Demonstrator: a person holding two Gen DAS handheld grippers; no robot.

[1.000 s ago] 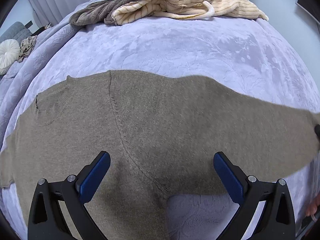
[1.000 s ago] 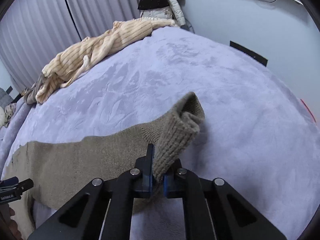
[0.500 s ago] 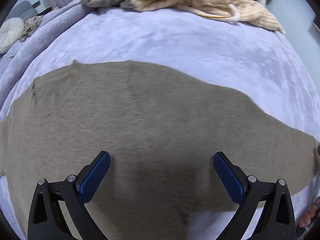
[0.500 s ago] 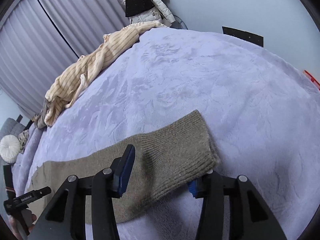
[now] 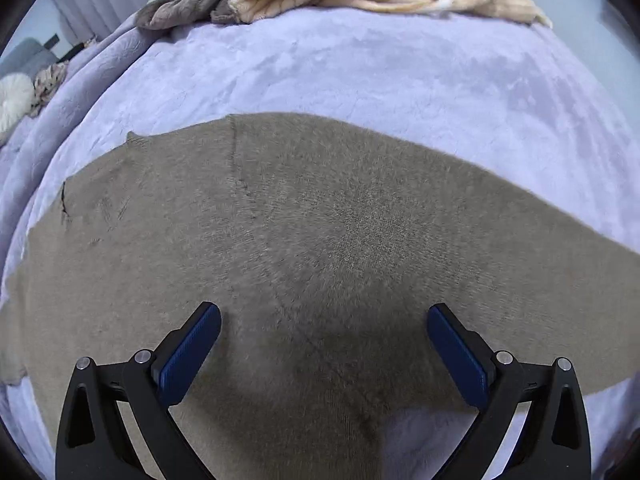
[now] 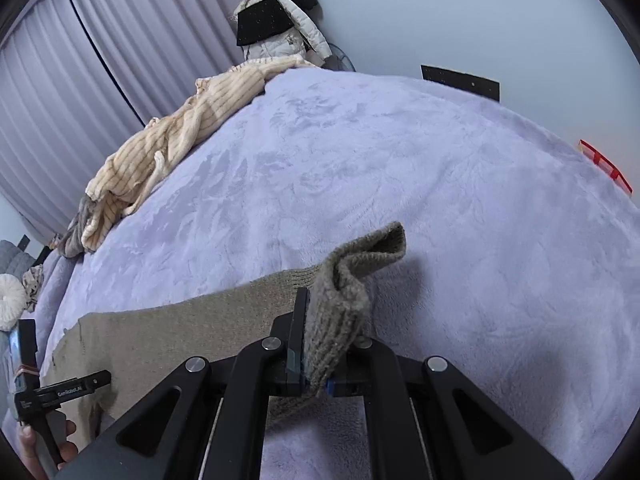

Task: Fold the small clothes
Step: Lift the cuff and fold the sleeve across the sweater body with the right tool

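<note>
On the lilac bedspread (image 6: 400,168) the taupe sweater (image 5: 320,240) lies spread flat, and everything else I place from it. My left gripper (image 5: 324,344) hangs above its body near the armpit seam, blue pads wide apart and gripping nothing. My right gripper (image 6: 316,344) has just been closing; its jaws are now clamped on the ribbed sleeve cuff (image 6: 356,272), which stands bunched and lifted off the bedspread at the sweater's far sleeve end. Well beyond the sweater, at the bed's far edge, a cream striped garment (image 6: 168,148) lies heaped with a grey one (image 5: 188,4) beside it.
</note>
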